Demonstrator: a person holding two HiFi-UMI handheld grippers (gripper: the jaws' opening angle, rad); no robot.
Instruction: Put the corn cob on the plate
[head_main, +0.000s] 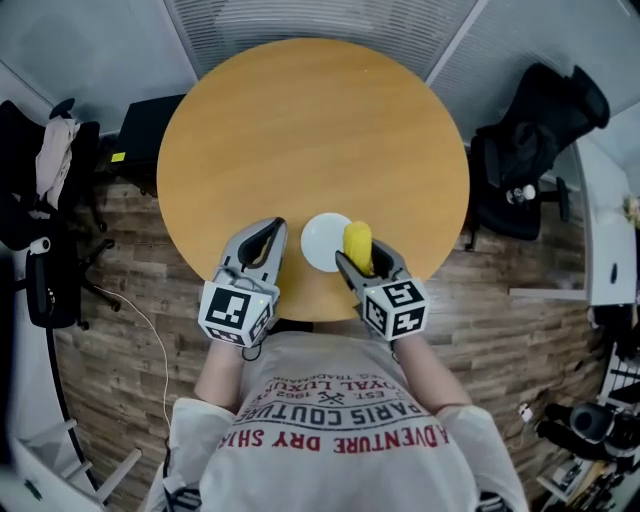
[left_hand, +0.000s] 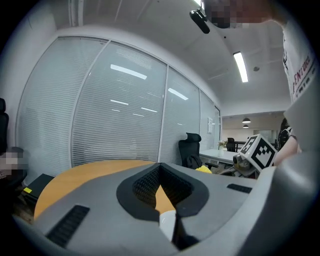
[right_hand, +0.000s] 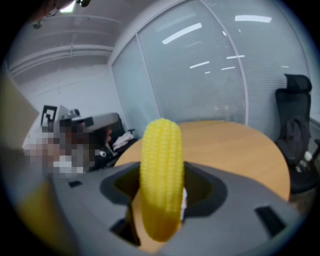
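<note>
We log the right tongs (head_main: 362, 262) clamped on the corn cob (right_hand: 161, 170), which stands upright between them. Only the head view shows the plate (head_main: 318, 243), lying between these and the left tongs (head_main: 272, 232), with the cob at its edge. We judge release pending. The left tongs are closed on nothing.

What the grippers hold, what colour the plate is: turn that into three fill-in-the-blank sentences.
1. The right gripper is shut on a yellow ____.
2. The left gripper holds ____.
3. The plate on the round table is ____ in colour.
Missing words: corn cob; nothing; white.
</note>
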